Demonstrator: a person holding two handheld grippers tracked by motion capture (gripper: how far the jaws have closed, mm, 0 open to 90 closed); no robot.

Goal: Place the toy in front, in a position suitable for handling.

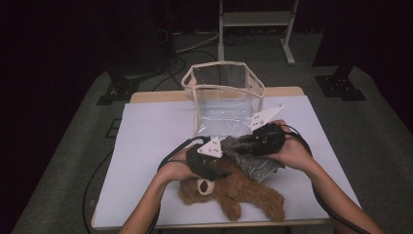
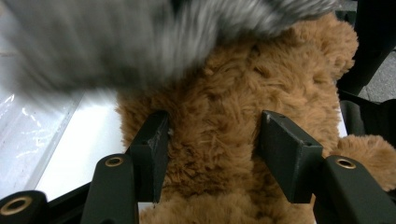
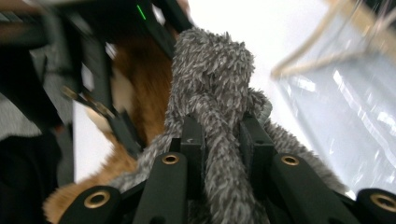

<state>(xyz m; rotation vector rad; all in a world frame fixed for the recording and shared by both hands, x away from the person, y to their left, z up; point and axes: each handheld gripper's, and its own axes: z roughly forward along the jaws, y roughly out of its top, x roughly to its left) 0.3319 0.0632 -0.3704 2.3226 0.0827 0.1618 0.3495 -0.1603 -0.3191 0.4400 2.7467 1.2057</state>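
teddy bear [image 2: 224,140] clamped in left hand-held gripper [image 2: 212,154]; grey cloth [image 3: 215,93] pinched in right hand-held gripper [image 3: 222,140].

Both bare forearms are reaching in from the near edge and angling toward each other. The left hand [image 1: 181,165] is gripping the left black two-jaw gripper [image 2: 212,156], whose fingers [image 2: 152,154] are pressing in from both sides. The right hand [image 1: 292,152] is holding the right black gripper [image 3: 222,140] with its fingers [image 3: 192,140] clamping nearly together.
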